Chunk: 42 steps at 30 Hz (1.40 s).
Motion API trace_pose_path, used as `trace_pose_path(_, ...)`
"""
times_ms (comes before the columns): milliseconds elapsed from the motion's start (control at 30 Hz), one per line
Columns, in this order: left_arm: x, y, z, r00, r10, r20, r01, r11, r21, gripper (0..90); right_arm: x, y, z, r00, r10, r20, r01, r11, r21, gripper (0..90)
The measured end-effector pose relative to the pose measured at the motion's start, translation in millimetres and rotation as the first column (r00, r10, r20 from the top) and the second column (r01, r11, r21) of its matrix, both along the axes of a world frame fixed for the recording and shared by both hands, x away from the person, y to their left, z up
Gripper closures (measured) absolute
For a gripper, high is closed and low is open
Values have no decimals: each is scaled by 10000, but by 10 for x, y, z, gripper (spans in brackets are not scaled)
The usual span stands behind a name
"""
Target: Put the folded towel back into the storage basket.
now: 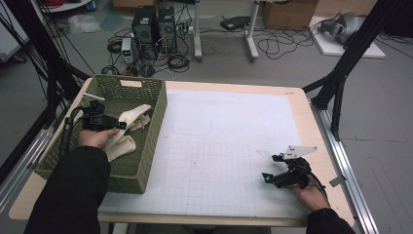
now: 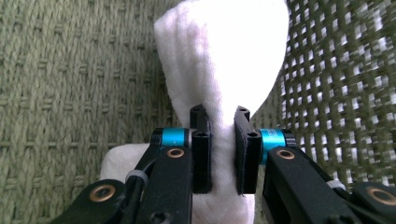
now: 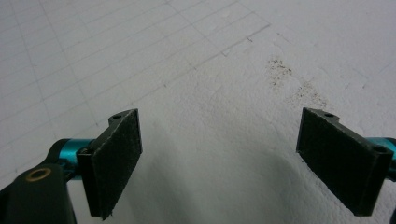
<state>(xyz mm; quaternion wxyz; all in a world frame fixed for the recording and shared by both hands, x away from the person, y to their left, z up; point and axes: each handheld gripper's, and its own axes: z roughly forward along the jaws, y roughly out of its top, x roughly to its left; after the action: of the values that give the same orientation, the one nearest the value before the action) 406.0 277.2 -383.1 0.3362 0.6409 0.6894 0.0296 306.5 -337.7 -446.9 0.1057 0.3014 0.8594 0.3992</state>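
Inside the olive-green woven plastic basket [image 1: 151, 141] at the left edge of the worktop [image 1: 311, 122], the left gripper [image 1: 113, 124] has its jaws pinched nearly together on a white, soft knitted cloth [image 2: 219, 60]; the fabric fills the narrow gap between the pads and bulges out above them against the basket's mesh wall. A second pale cloth piece [image 1: 122, 146] lies just beside it on the basket floor. The right gripper [image 1: 272, 170] rests low over the white gridded paper sheet [image 1: 219, 141], well apart from the basket, its jaws spread wide with nothing between them.
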Motion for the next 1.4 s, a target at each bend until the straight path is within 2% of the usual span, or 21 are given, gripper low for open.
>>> trace_pose_path(67,2,-16,-12,9999,-98,-37,99,9998,191,799,-1,0,0,10000,-1,15,1,10000,17,133)
trace_pose_path(200,13,-54,-53,9985,-355,-421,387,9961,787,799,-1,-1,1,10000,-4,28,4,10000,25,134)
trace_pose_path(333,23,-93,-85,9936,-672,-912,812,9840,1586,797,-1,-4,3,10000,15,37,-15,10000,29,134)
trace_pose_path(400,26,-96,-102,9908,-753,-1126,931,9822,1629,796,-2,-4,4,10000,13,51,-13,10000,34,134)
trace_pose_path(467,28,-112,-122,9871,-867,-1347,1114,9757,1888,794,-2,-4,5,10000,16,57,-16,10000,48,135)
trace_pose_path(533,27,-126,-137,9842,-986,-1473,1265,9728,1942,791,-2,-5,5,10000,32,41,-32,10000,66,135)
trace_pose_path(700,19,-144,-128,9836,-1154,-1386,1429,9675,2087,768,-8,-2,8,10000,28,-5,-28,10000,44,135)
trace_pose_path(900,-3,-133,-62,9845,-1452,-982,1626,9657,2022,619,-5,1,5,10000,67,27,-68,10000,32,136)
trace_pose_path(967,-11,-120,-30,9850,-1568,-726,1684,9653,1998,573,-5,4,3,10000,78,19,-78,10000,32,136)
trace_pose_path(1067,-19,-110,9,9866,-1562,-470,1624,9678,1925,534,-1,4,0,10000,95,16,-95,10000,8,136)
trace_pose_path(1167,-15,-117,9,9863,-1607,-384,1652,9655,2012,537,0,12,-5,9999,105,1,-105,9999,-10,135)
trace_pose_path(1233,-2,-139,-17,9851,-1650,-493,1719,9605,2190,569,4,16,-7,9999,131,17,-131,9999,-19,136)
trace_pose_path(1300,13,-173,-59,9801,-1810,-811,1955,9502,2428,673,4,23,-6,9999,122,9,-122,9999,-7,137)
trace_pose_path(1400,38,-218,-108,9700,-1927,-1482,2271,9360,2688,777,7,25,-7,9998,169,54,-169,9999,-7,137)
